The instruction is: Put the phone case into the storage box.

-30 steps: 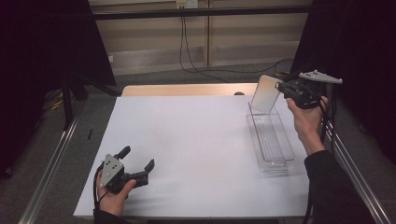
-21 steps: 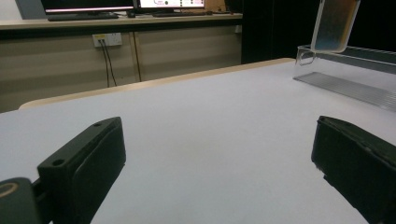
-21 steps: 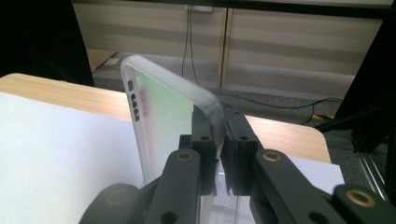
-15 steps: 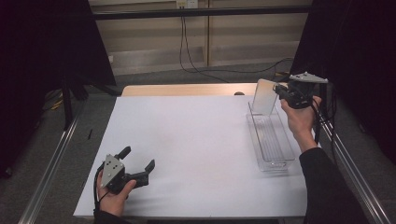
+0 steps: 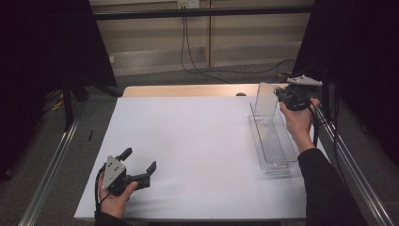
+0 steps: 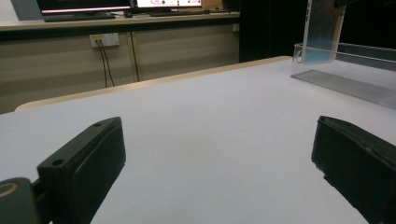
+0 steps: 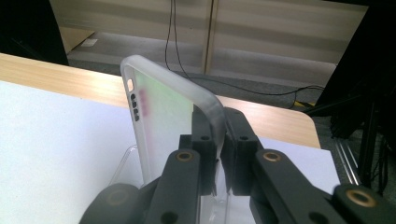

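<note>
Right gripper point(image 5: 282, 93) pinches a frosted translucent plastic phone case point(image 5: 266, 100) upright over the clear plastic tray's point(image 5: 275, 165) far end, near the white table's point(image 5: 197, 141) right edge. Left gripper point(image 5: 139, 165) rests open, empty, near the front-left corner.

Your left gripper point(image 6: 217, 172) sits low over the white counter point(image 6: 201, 116), its two black jaws standing wide apart with nothing but bare surface between them. Far off to the upper right you can see the clear tray point(image 6: 355, 70) resting on the counter, and a translucent phone case point(image 6: 322, 30) standing upright at its near end (its top is cut off by the frame). Beyond the counter's wooden edge runs a beige wall with a socket point(image 6: 103, 39) and two dark cables hanging from it.
</note>
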{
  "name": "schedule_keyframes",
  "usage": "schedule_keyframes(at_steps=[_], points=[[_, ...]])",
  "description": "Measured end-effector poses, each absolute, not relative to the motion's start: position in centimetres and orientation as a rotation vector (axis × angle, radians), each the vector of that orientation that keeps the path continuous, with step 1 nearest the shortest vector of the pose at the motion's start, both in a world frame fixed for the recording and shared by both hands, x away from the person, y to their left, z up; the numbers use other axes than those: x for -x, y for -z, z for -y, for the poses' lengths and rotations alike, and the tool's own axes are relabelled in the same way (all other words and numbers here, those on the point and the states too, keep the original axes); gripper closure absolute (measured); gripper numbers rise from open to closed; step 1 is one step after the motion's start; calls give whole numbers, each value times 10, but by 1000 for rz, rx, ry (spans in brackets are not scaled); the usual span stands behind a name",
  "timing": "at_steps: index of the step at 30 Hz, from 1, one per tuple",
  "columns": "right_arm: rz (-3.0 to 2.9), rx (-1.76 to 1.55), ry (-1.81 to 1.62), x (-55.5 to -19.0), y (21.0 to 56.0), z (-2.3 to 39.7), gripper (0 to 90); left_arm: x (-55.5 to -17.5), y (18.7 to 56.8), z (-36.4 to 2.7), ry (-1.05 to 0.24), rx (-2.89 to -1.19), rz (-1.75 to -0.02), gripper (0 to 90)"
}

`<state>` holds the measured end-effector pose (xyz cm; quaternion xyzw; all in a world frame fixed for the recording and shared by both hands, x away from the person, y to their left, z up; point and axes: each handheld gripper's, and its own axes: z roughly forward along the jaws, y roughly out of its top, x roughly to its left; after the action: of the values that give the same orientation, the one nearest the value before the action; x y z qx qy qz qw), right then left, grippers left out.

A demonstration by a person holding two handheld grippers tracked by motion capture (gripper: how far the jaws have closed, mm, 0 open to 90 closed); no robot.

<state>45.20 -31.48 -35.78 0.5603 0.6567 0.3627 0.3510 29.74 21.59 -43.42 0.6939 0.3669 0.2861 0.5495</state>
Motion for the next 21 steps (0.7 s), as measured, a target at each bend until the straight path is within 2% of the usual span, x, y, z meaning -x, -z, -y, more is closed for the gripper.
schedule_keyframes(at_steps=[21], points=[[-1769, -1468, -893, -458, 378, 317, 846, -298, 435, -215, -676, -1662, -857, 30]])
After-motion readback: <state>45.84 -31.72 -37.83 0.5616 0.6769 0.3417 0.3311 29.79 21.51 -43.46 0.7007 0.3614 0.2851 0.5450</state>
